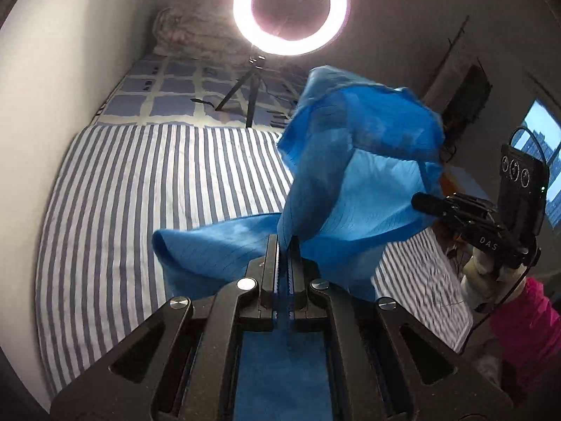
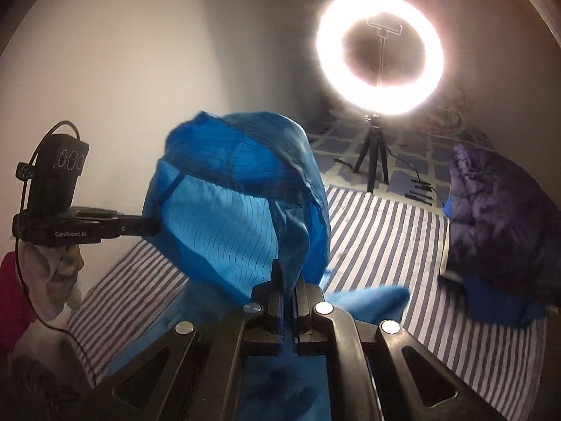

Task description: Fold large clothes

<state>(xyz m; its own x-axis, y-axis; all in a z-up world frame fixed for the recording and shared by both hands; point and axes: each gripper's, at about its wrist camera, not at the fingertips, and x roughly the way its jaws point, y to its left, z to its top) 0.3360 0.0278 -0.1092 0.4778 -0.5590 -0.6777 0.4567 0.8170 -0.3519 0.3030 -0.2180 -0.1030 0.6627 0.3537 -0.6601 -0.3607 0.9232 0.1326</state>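
Black two-finger grippers (image 1: 285,242), silver screws, blue pads; white glove (image 2: 52,273), pink sleeve (image 1: 529,319), black cable.

Garment (image 1: 350,161): raised above the bed (image 1: 140,193), 1 edge in the left gripper (image 1: 285,242), another in the right gripper (image 2: 288,273), which sits to the right of the left gripper. Ring light on tripod (image 1: 291,7): on the bed's far part, behind the garment. Padded jacket (image 2: 498,217): on the bed, right of the garment. Wall (image 1: 70,52): along the bed's left side
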